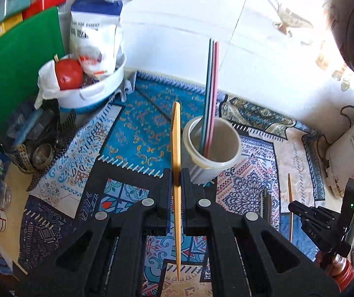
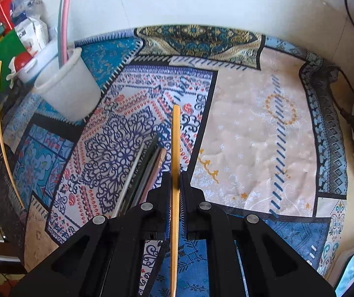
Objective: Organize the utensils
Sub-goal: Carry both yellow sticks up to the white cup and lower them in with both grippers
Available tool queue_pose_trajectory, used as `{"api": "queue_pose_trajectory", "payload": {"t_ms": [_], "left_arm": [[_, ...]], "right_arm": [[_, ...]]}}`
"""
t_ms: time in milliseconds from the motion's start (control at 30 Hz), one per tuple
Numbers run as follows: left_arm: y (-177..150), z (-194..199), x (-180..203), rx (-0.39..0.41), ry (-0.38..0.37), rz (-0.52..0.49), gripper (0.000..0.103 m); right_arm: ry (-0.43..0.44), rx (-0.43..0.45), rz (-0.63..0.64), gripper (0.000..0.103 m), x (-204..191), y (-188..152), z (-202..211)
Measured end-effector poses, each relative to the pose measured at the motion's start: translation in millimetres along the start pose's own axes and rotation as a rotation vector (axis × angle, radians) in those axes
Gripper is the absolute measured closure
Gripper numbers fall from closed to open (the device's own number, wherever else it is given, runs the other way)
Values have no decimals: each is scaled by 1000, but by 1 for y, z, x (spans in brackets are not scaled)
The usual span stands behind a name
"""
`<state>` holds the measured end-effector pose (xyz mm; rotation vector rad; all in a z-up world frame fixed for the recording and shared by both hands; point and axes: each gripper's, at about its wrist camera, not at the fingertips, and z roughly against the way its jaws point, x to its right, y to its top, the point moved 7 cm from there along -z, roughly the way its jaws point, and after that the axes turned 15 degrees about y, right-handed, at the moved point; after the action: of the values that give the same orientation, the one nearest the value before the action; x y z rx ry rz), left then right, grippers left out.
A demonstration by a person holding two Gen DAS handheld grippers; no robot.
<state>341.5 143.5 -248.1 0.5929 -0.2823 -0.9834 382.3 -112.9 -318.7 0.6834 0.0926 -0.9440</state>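
My left gripper (image 1: 176,177) is shut on a yellow chopstick (image 1: 176,148) that points up and away, just left of a white plastic cup (image 1: 211,146). The cup holds teal and pink chopsticks (image 1: 211,86). My right gripper (image 2: 175,179) is shut on a second yellow chopstick (image 2: 176,143) above the patterned mat. Several grey and brown chopsticks (image 2: 147,170) lie on the mat just left of the right gripper. The cup (image 2: 65,86) stands far left in the right wrist view, and the left gripper's chopstick (image 2: 0,133) shows at that view's left edge.
A white tub (image 1: 97,84) with a red ball and a food bag stands back left beside a green board (image 1: 16,69). A perforated metal holder (image 1: 40,148) sits left. A white appliance (image 1: 350,153) stands right. The patterned mat (image 2: 263,128) covers the surface.
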Motion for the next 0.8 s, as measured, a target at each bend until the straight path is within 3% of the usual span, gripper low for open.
{"api": "queue_pose_trajectory", "payload": {"t_ms": [400, 800], "left_arm": [[24, 63, 6, 151, -33, 12, 98], [56, 100, 14, 267, -77, 17, 98]], "right_arm": [[26, 193, 36, 97, -24, 29, 47], [53, 301, 84, 97, -48, 51, 78]]}}
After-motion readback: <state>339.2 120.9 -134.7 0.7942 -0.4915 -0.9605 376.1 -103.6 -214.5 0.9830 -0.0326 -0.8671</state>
